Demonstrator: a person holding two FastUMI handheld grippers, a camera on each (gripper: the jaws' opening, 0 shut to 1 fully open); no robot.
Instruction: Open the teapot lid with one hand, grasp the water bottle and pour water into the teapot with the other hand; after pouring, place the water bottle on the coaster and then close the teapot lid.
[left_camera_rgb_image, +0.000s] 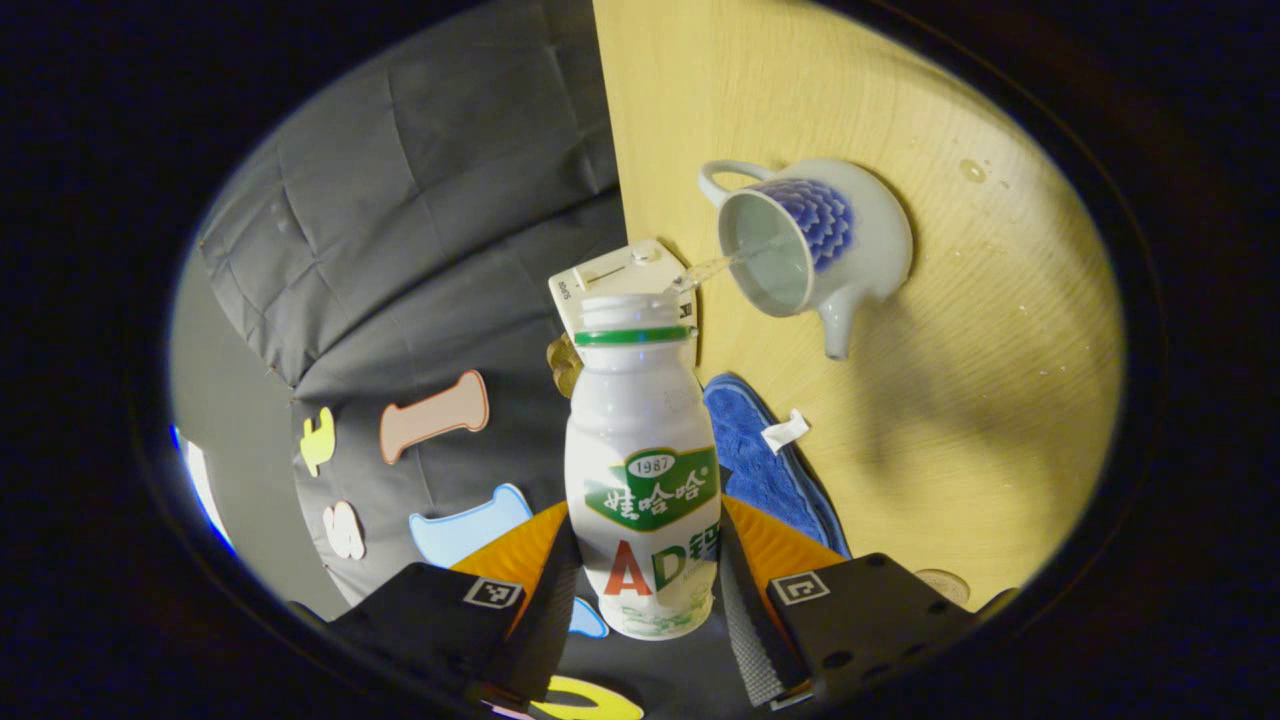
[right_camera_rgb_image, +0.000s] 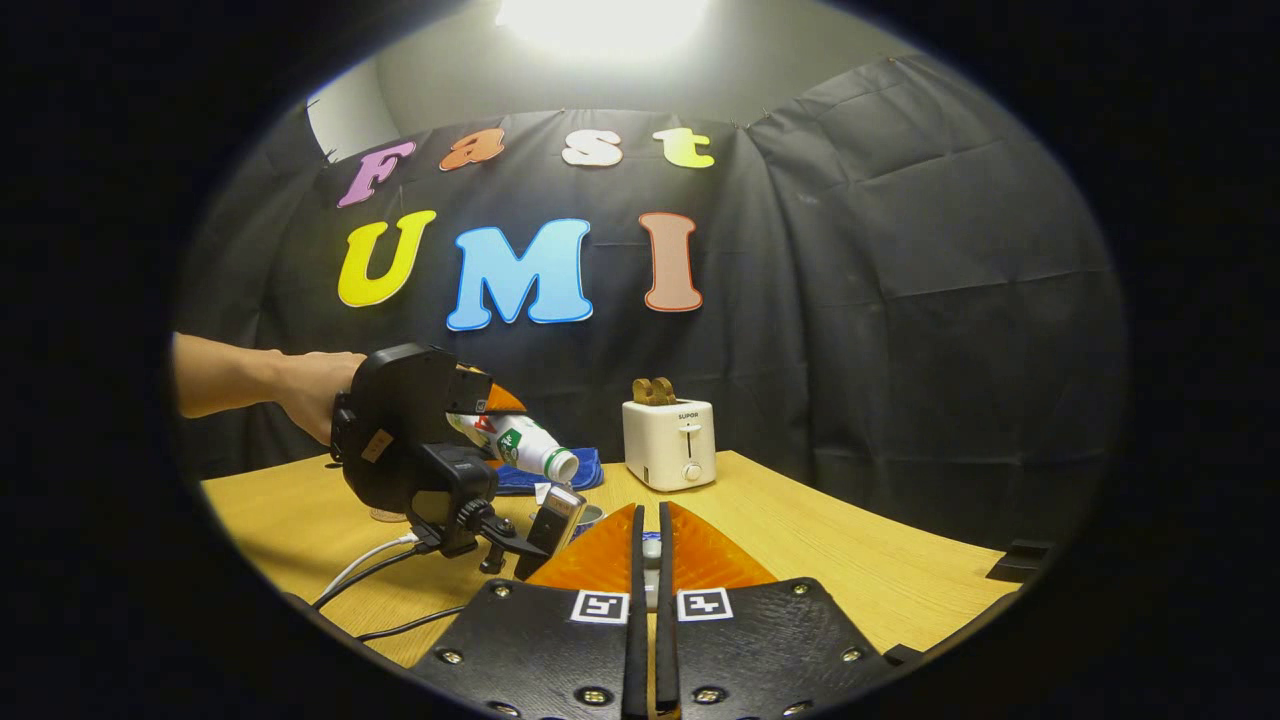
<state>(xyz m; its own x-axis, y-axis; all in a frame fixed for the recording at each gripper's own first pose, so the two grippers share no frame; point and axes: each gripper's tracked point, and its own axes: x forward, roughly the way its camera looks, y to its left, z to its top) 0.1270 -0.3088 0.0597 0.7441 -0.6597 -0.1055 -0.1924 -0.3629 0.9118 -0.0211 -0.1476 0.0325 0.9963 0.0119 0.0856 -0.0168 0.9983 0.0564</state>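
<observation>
My left gripper (left_camera_rgb_image: 645, 515) is shut on a white water bottle (left_camera_rgb_image: 640, 440) with a green label and no cap. The bottle is tipped toward a white teapot (left_camera_rgb_image: 850, 250) with a blue pattern. A thin stream of water runs from the bottle's mouth into the teapot's open top. In the right gripper view, a hand holds the left gripper (right_camera_rgb_image: 495, 415) with the tilted bottle (right_camera_rgb_image: 520, 445) above the teapot's rim (right_camera_rgb_image: 592, 514), which is mostly hidden. My right gripper (right_camera_rgb_image: 650, 512) is held above the table, its fingers pressed on a small pale piece that looks like the teapot lid's knob.
A white toaster (right_camera_rgb_image: 668, 442) with bread in it stands at the back of the wooden table (left_camera_rgb_image: 950, 420). A blue cloth (left_camera_rgb_image: 760, 460) lies beside it. A small round coaster (left_camera_rgb_image: 945, 583) sits near the left gripper. Cables (right_camera_rgb_image: 370, 560) trail across the table's front.
</observation>
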